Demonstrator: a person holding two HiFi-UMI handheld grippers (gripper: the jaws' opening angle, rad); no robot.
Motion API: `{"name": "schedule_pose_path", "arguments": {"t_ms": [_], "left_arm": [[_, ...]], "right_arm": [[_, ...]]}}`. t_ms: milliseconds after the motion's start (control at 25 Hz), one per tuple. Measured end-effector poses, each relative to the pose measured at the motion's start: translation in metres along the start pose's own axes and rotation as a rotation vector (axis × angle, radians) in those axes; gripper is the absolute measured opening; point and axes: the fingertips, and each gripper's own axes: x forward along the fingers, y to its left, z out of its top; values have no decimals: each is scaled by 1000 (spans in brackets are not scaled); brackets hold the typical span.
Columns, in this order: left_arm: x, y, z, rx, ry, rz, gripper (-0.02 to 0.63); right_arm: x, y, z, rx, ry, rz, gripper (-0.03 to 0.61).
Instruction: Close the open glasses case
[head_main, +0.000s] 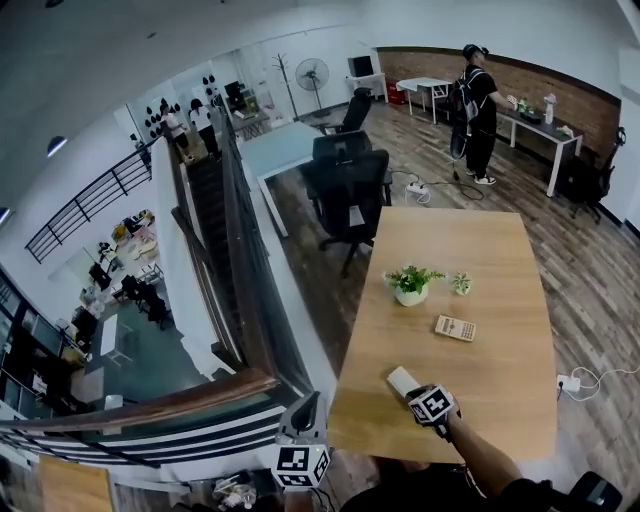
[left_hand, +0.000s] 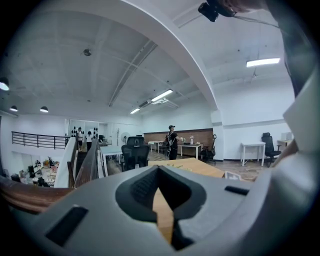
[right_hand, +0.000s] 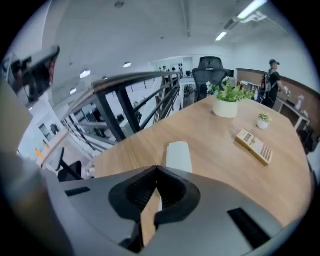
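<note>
At the near left corner of the light wooden worktop (head_main: 480, 250): one pale grey, rounded oblong glasses case (head_main: 402, 380), lying flat with its lid down, just inside the edge.

Right gripper (head_main: 416, 393): just behind the case, tilted down towards it. Fingers clenched tip to tip, nothing between them; the right gripper view shows the case (right_hand: 179, 156) lying just beyond the tips, apart from them.

Left gripper (head_main: 311, 400): off the worktop's near left corner, beside the dark wooden handrail (head_main: 180, 400), pointing roughly level. Fingers clenched together, empty.

Mid-worktop, well apart from the case:
- one beige rectangular calculator (head_main: 455, 327), lying flat
- one leafy green plant in a white round pot (head_main: 411, 286), upright
- one small green plant in a small pale pot (head_main: 461, 284), just to its right

Beyond the far end: black office chairs (head_main: 348, 190). Far right of the room: a person in dark clothes (head_main: 478, 110), standing at a white desk.
</note>
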Motion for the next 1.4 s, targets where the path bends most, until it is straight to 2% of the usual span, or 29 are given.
{"name": "schedule_pose_path", "arguments": {"t_ms": [120, 240, 360, 520, 640, 840, 1120, 1400], "left_arm": [[0, 0, -3, -5, 8, -1, -2], [2, 0, -5, -23, 0, 1, -2], [7, 1, -6, -30, 2, 2, -2], [14, -3, -6, -31, 10, -5, -2], [18, -8, -6, -29, 14, -13, -2], [15, -18, -1, -29, 14, -30, -2], [16, -22, -8, -35, 25, -38, -2], [19, -24, -11, -36, 31, -55, -2]], "right_arm": [[-53, 7, 35, 99, -240, 59, 17], [-121, 8, 76, 132, -533, 90, 17], [-190, 3, 106, 77, -763, -3, 17], [-256, -3, 129, -20, -920, -165, 17], [-281, -6, 133, -34, -966, -233, 15], [-296, -3, 132, -56, -951, -279, 15], [-295, -9, 126, 1, -930, -281, 15], [-295, -9, 123, 10, -928, -294, 15]]}}
